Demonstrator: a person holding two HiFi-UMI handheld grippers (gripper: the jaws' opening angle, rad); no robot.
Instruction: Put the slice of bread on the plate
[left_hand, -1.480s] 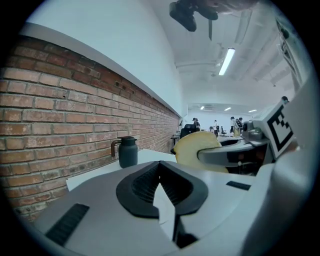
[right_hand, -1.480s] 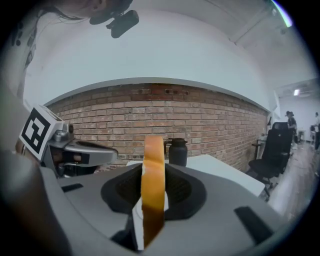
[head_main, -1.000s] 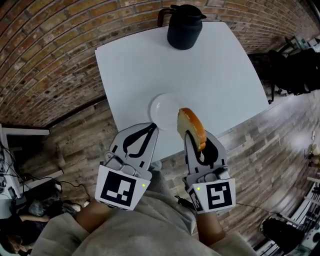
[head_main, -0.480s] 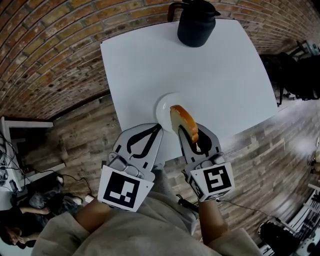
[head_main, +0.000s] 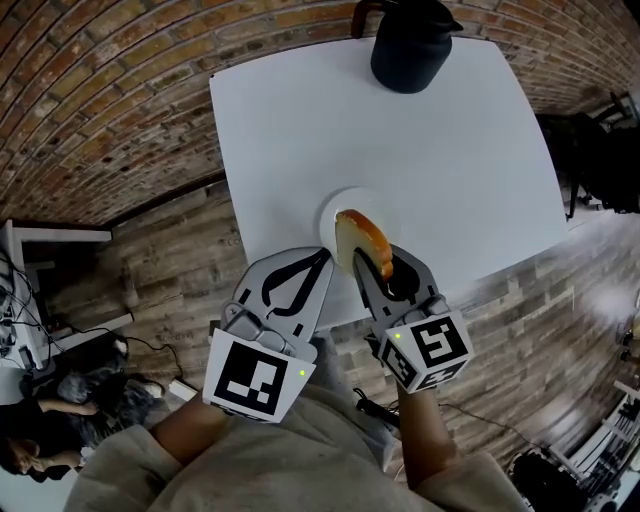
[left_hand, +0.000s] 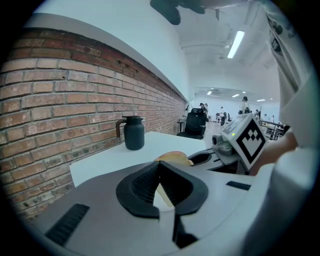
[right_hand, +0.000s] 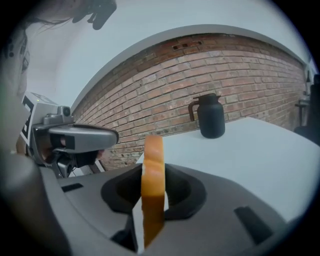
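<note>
Site, as I read it from my remote station: open-plan office or lab.
- Bare brick wall (head_main: 100, 100)
- Wood-plank floor (head_main: 170, 260)
- Plain white worktop (head_main: 300, 130)
- Black office chair (left_hand: 196, 122)
- Ceiling strip light (left_hand: 235, 44)
- People (left_hand: 221, 114) standing far down the hall
- Cables (head_main: 60, 360) on the floor

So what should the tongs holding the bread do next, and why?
Probably lower the bread a bit and tip it flat. The right tongs grip it standing on edge over the white plate, so letting go now might make it topple or roll off.
</note>
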